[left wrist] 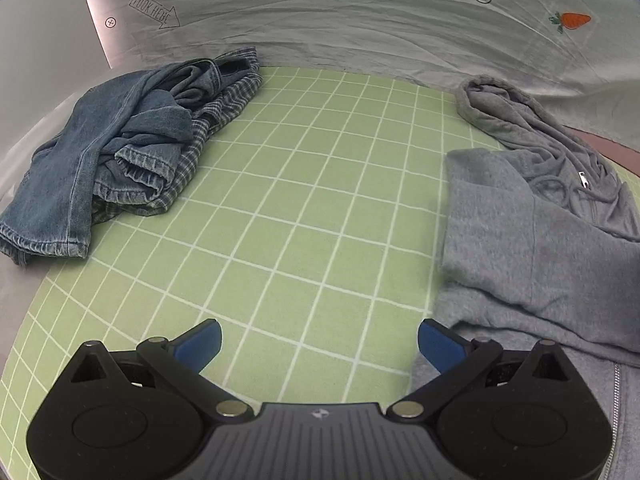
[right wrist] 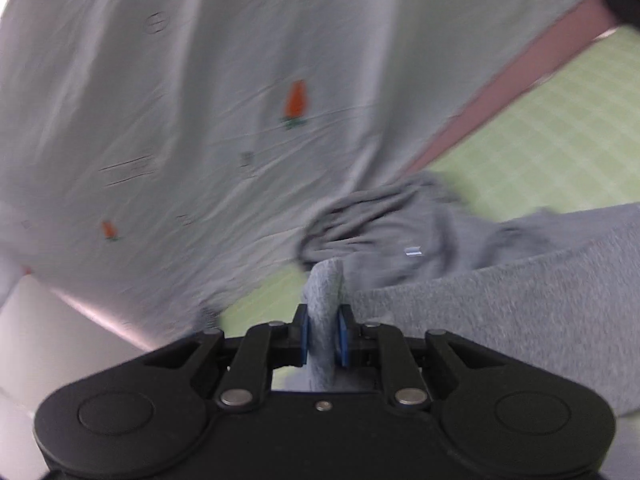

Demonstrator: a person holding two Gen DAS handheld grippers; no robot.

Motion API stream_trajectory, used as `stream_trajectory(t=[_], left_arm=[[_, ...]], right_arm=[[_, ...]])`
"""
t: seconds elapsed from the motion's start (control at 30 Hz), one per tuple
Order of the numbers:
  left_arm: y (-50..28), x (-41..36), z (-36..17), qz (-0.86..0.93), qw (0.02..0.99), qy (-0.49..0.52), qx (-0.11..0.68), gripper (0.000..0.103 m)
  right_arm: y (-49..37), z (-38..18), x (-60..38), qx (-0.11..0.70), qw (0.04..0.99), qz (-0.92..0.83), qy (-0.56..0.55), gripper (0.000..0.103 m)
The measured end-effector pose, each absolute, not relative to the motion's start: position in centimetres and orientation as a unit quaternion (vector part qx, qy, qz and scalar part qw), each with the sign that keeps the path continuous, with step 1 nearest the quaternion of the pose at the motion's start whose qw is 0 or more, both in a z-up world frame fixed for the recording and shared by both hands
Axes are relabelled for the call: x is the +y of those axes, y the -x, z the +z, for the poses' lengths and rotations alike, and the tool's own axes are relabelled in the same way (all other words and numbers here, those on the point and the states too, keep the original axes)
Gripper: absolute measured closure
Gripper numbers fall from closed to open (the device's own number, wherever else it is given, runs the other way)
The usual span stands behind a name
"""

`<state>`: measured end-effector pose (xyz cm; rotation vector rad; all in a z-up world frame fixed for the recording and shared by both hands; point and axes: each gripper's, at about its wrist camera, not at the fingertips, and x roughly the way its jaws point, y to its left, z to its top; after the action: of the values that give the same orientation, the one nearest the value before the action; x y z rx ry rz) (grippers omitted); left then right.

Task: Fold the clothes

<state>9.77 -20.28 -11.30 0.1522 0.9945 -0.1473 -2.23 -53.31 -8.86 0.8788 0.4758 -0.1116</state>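
My right gripper pinches a fold of the grey hoodie; the left gripper hangs open. I should carry this fold over evenly, without dragging.

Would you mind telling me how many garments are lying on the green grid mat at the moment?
3: blue jeans heaped at the mat's far left, a plaid garment under them, and a grey hoodie on the right. The heap may hide more.

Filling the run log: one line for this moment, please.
left hand-held gripper open over green mat | right hand-held gripper shut on grey hoodie fold | jeans unfolded
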Motion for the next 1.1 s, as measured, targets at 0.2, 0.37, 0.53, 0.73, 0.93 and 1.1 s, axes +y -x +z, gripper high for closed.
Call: stream_trajectory(t=[0.2, 0.37, 0.53, 0.73, 0.93, 1.1], left_arm=[[-10.2, -20.0, -12.4, -0.061, 0.868, -0.071, 0.488, 0.000], [-10.1, -21.6, -12.4, -0.082, 0.868, -0.084, 0.482, 0.000], [-11.3, -24.2, -11.9, -0.116, 0.870, -0.097, 0.469, 0.000], [-13.7, -25.6, -11.3, -0.144, 0.869, -0.062, 0.470, 0.002], [-15.4, -26.2, -12.5, -0.161, 0.854, -0.045, 0.493, 0.024], [-15.5, -26.5, -12.4, -0.184, 0.856, -0.035, 0.482, 0.062]], right_arm=[[-1.0, -8.2, -50.1, 0.281, 0.902, -0.059, -0.322, 0.033], [4.1, -11.3, -53.4, 0.340, 0.888, -0.195, -0.240, 0.027], [11.6, -13.4, -57.5, 0.358, 0.847, -0.302, -0.254, 0.023], [16.0, -15.9, -59.0, 0.384, 0.811, -0.361, -0.256, 0.022], [15.8, -17.2, -58.6, 0.396, 0.801, -0.370, -0.255, 0.020], [15.2, -17.1, -58.0, 0.404, 0.806, -0.362, -0.237, 0.020]])
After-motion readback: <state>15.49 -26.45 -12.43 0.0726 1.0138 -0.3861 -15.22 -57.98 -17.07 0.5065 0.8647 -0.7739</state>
